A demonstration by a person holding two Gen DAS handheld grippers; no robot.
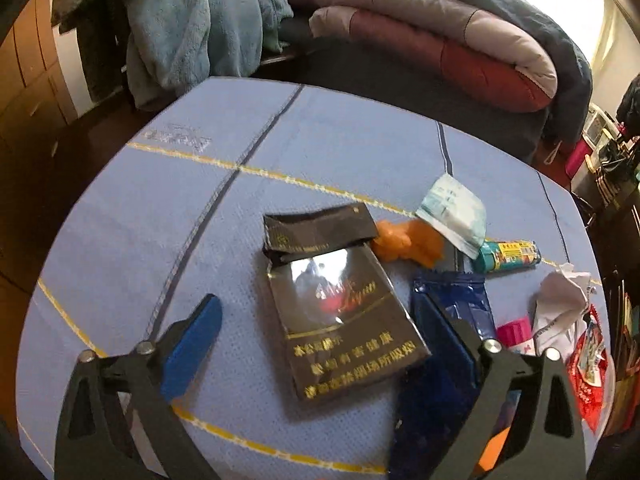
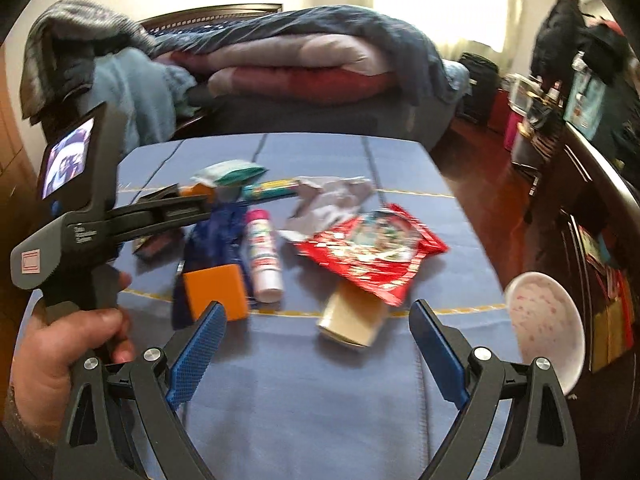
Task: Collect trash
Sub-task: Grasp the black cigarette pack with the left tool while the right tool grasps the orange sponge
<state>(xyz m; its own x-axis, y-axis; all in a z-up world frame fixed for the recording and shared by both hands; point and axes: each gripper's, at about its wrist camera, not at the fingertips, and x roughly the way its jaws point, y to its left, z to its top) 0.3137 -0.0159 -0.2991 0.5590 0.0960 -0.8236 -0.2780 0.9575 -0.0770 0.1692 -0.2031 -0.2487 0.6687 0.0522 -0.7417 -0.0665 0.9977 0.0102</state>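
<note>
Trash lies on a blue cloth-covered table (image 1: 120, 220). In the left wrist view a black cigarette pack (image 1: 340, 308) lies between the open fingers of my left gripper (image 1: 324, 320). Beside it lie a blue foil wrapper (image 1: 452, 320), an orange scrap (image 1: 408, 242), a packaged face mask (image 1: 452, 208), a teal tube (image 1: 508, 256) and crumpled white paper (image 1: 560, 300). In the right wrist view my right gripper (image 2: 316, 320) is open and empty above the cloth, near a tan box (image 2: 352, 316), a red snack bag (image 2: 376, 252), a pink-capped tube (image 2: 262, 256) and an orange block (image 2: 216, 292).
A white bowl (image 2: 544, 320) sits at the table's right edge. A bed with folded quilts (image 2: 300, 64) stands behind the table. Cluttered shelves (image 2: 580, 128) line the right side. The left gripper's body (image 2: 100, 216) reaches in from the left in the right wrist view.
</note>
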